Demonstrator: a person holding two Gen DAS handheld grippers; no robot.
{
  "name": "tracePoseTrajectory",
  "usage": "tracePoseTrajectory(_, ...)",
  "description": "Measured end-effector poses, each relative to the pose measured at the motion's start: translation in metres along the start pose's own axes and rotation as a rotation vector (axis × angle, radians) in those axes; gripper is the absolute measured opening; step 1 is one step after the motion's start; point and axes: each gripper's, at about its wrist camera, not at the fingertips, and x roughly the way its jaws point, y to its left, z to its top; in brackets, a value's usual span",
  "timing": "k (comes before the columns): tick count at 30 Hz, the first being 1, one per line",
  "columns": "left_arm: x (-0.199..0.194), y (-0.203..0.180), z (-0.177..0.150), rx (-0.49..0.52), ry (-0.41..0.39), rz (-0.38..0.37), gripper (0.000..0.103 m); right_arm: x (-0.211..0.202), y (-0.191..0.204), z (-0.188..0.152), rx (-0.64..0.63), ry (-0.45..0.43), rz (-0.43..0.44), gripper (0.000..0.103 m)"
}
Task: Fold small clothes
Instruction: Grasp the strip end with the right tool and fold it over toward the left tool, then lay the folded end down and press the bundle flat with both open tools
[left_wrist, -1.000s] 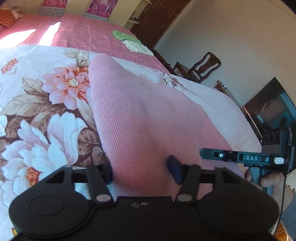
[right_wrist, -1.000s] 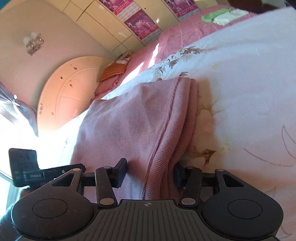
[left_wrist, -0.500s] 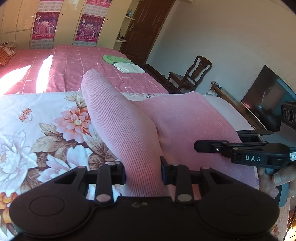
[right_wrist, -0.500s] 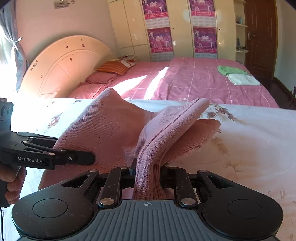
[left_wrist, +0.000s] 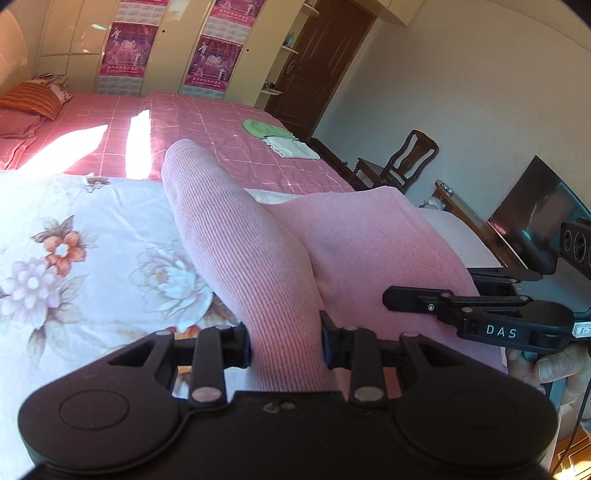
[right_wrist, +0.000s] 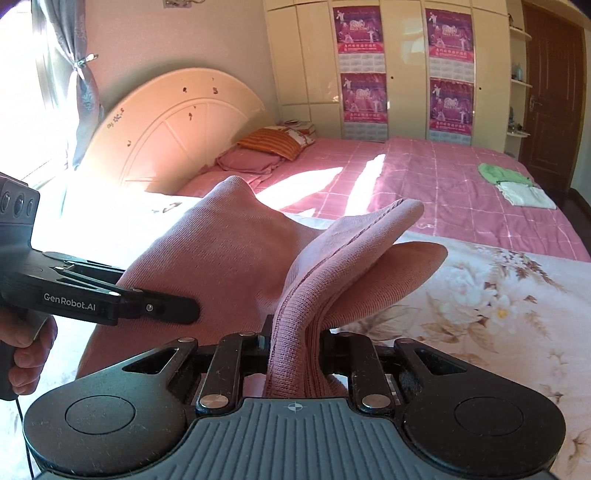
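— While both claws clench the pink garment, where does it sit?
— Left claw (left_wrist: 285, 345) and right claw (right_wrist: 295, 350) each pinch a bunched edge of the garment (left_wrist: 354, 240), lifted above the floral bed (left_wrist: 74, 258). No fold is laid down yet; folding seems barely begun.

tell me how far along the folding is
Done: a green piece and a white piece lie folded on the far bed. In hand: the pink knit, pinched by the left hand-held gripper and right hand-held gripper, raised over the floral sheet. Left: fold it and set it down.
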Motion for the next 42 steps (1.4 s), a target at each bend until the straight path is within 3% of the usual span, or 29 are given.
tracePoseTrajectory(6,-0.03,0.054,-0.022,-0.043,0.017,0.027,0.031,0.046,0.049,-0.006,0.033,0.032,0.06,0.019)
tracePoseTrajectory(14,-0.051,0.133,-0.062,-0.184,0.022,0.023,0.031,0.1,0.092,-0.029,0.074,0.092,0.136,0.019)
tracePoseTrajectory(18,-0.038,0.163,-0.079,-0.282,0.054,-0.006,0.042,0.124,0.07,-0.048,0.18,0.149,0.112,0.019)
tracePoseTrajectory(19,-0.036,0.17,-0.083,-0.301,0.042,-0.021,0.048,0.128,0.06,-0.053,0.217,0.162,0.119,0.019)
tracePoseTrajectory(22,-0.031,0.174,-0.084,-0.321,0.024,-0.042,0.052,0.133,0.039,-0.066,0.308,0.166,0.163,0.02)
tracePoseTrajectory(26,-0.046,0.166,-0.081,-0.26,0.029,-0.005,0.058,0.124,0.028,-0.063,0.347,0.175,0.146,0.041)
tracePoseTrajectory(27,-0.053,0.166,-0.08,-0.24,0.022,0.004,0.058,0.116,0.026,-0.06,0.345,0.162,0.118,0.047)
tracePoseTrajectory(31,-0.084,0.157,-0.065,-0.162,-0.097,0.003,0.055,0.082,0.02,-0.045,0.307,0.033,0.069,0.045)
tracePoseTrajectory(32,-0.084,0.154,-0.058,-0.15,-0.115,-0.008,0.054,0.081,0.02,-0.041,0.293,0.012,0.065,0.04)
tracePoseTrajectory(33,-0.081,0.151,-0.052,-0.135,-0.127,-0.015,0.052,0.082,0.022,-0.036,0.274,0.006,0.064,0.027)
tracePoseTrajectory(37,-0.042,0.144,-0.043,-0.118,-0.065,-0.017,0.047,0.099,0.052,-0.026,0.108,0.036,0.047,0.023)
tracePoseTrajectory(39,-0.024,0.146,-0.047,-0.138,-0.036,-0.016,0.047,0.117,0.062,-0.031,0.008,0.112,-0.007,0.023)
tracePoseTrajectory(41,-0.015,0.156,-0.056,-0.216,-0.04,-0.072,0.045,0.13,0.062,-0.045,-0.064,0.176,-0.068,0.023)
tracePoseTrajectory(42,-0.012,0.16,-0.058,-0.247,-0.041,-0.08,0.044,0.13,0.059,-0.049,-0.056,0.168,-0.061,0.023)
